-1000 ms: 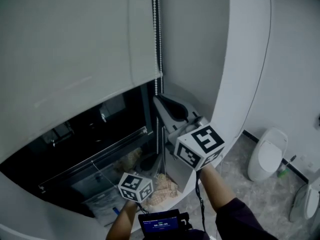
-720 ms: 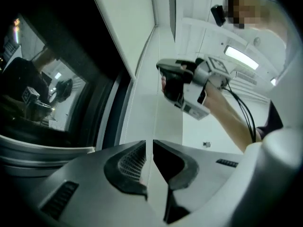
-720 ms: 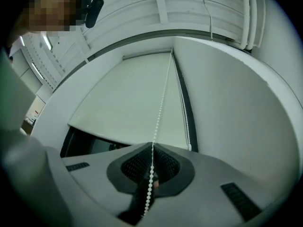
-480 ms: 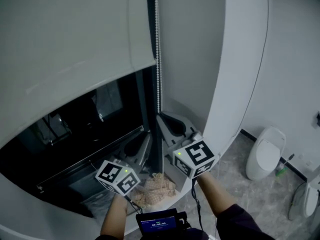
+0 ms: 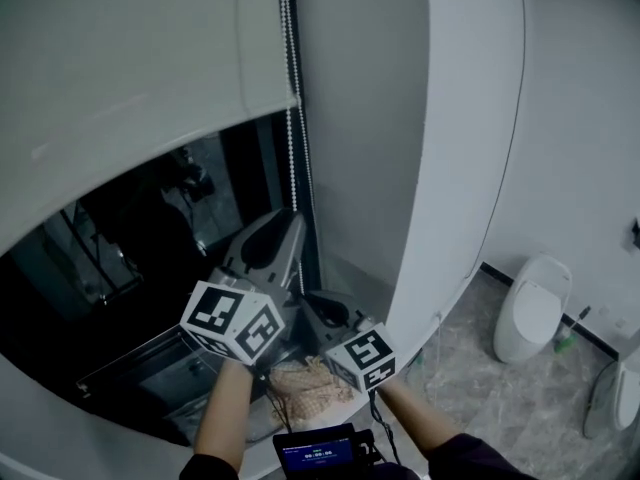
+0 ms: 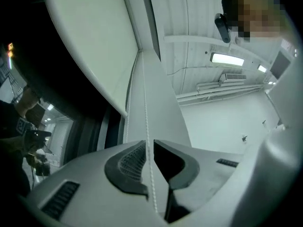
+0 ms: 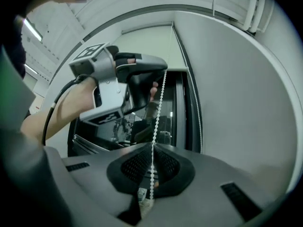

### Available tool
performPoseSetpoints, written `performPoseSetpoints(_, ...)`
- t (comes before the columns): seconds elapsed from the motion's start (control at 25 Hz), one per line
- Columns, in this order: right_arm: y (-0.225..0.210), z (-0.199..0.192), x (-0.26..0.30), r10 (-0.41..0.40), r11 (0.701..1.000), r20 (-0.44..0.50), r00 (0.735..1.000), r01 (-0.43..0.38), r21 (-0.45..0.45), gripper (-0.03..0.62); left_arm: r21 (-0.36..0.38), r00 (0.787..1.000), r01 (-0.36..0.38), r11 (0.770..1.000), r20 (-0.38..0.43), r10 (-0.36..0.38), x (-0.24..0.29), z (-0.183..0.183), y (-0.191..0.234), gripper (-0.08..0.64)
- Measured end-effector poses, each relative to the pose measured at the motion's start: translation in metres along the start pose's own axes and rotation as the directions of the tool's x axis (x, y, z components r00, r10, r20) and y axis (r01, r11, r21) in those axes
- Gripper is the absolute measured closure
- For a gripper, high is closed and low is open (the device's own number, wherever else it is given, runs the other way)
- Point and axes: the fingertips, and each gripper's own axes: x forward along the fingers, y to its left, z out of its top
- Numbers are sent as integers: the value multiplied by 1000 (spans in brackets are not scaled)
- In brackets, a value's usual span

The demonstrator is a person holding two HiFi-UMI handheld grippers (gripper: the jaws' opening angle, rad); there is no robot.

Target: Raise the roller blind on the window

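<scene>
Roller blind point(image 5: 130, 58) partly raised, lower edge above the dark window glass point(image 5: 120, 238). Bead chain point(image 5: 291, 138) hangs at its right edge. Right hand-held gripper point(image 7: 152, 148) clamped on the chain, low. Left hand-held gripper point(image 6: 149, 143) higher, jaws slightly parted, chain running between them.

Grey left tongs point(image 5: 278, 230) and right tongs point(image 5: 322, 306) bear black-and-white marker cubes point(image 5: 232, 320).

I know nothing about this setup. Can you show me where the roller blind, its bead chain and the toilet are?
roller blind point(image 5: 130, 68), head view, middle of the pale fabric.
bead chain point(image 5: 292, 148), head view, the stretch just below the blind's lower corner.
toilet point(image 5: 537, 308), head view, its lid.
</scene>
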Motion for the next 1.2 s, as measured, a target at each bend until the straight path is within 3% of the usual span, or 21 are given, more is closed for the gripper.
performPoseSetpoints(0.24, 7, -15, -17, 22, 999, -25, 999, -21, 43, 575, 33, 1000, -11, 999, -12, 11, 1, -1, -9, 551)
performPoseSetpoints(0.4, 9, -26, -26, 37, 994, -19, 999, -35, 99, 575, 12, 991, 26, 1000, -131, -24, -6, -47, -13, 554)
performPoseSetpoints(0.48, 9, -26, -29, 45, 992, -39, 998, -40, 122, 575, -44, 985, 29, 999, -169, -36, -11, -76, -13, 554)
performPoseSetpoints(0.6, 0, -28, -25, 13, 998, -71, 997, -9, 62, 575, -127, 986, 34, 991, -155, -54, -17, -87, -12, 554)
performPoseSetpoints(0.72, 1, -29, -29, 16, 997, -68, 998, -11, 81, 575, -102, 988, 66, 993, -134, -79, -16, -78, -21, 551)
performPoseSetpoints(0.88, 6, -25, -30, 9, 998, -43, 999, -7, 57, 575, -80, 991, 55, 995, -121, -65, -11, -65, -23, 551)
performPoseSetpoints(1.12, 2, -39, -40, -11, 996, -63, 998, 17, 92, 575, -111, 991, 59, 992, -110, -71, -28, -78, -26, 554)
performPoseSetpoints(1.2, -4, -35, -46, -16, 982, -16, 1000, 18, 187, 574, -157, 991, 51, 986, -115, -69, -41, -93, -25, 554)
